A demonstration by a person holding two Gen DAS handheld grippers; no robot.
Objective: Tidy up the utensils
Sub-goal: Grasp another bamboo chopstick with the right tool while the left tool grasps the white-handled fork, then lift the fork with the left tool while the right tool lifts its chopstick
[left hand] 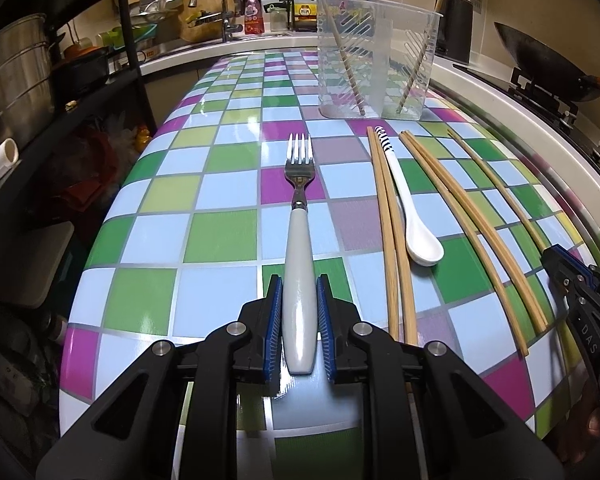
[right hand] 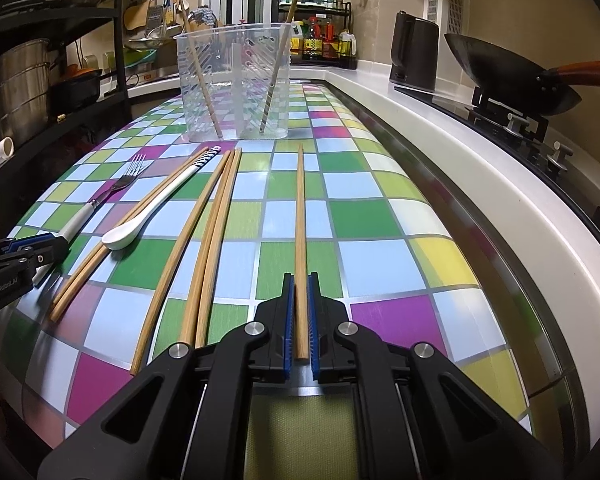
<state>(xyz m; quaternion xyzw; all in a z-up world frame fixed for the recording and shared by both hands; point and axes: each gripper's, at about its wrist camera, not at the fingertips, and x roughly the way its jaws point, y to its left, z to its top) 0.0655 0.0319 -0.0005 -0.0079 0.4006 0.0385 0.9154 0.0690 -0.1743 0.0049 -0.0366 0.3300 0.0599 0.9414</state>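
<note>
Checkered in green, blue and magenta, the tablecloth point(left hand: 220, 236) carries a row of utensils in front of a clear plastic holder point(left hand: 376, 60), the landmark at the far end, where two chopsticks lean in its separate compartments. The left gripper point(left hand: 299, 320) has its blue pads point(left hand: 274, 328) pressed against the white handle of a fork point(left hand: 299, 248), whose tines point toward the holder. The right gripper point(right hand: 300, 316) sits with its pads point(right hand: 287, 328) close on either side of a single wooden chopstick point(right hand: 300, 240); whether they pinch it cannot be told. Between fork and single chopstick, nearer than the holder, lie a white spoon point(left hand: 412, 224) with a striped handle tip and more loose chopsticks point(right hand: 208, 248) flat on the cloth.
</note>
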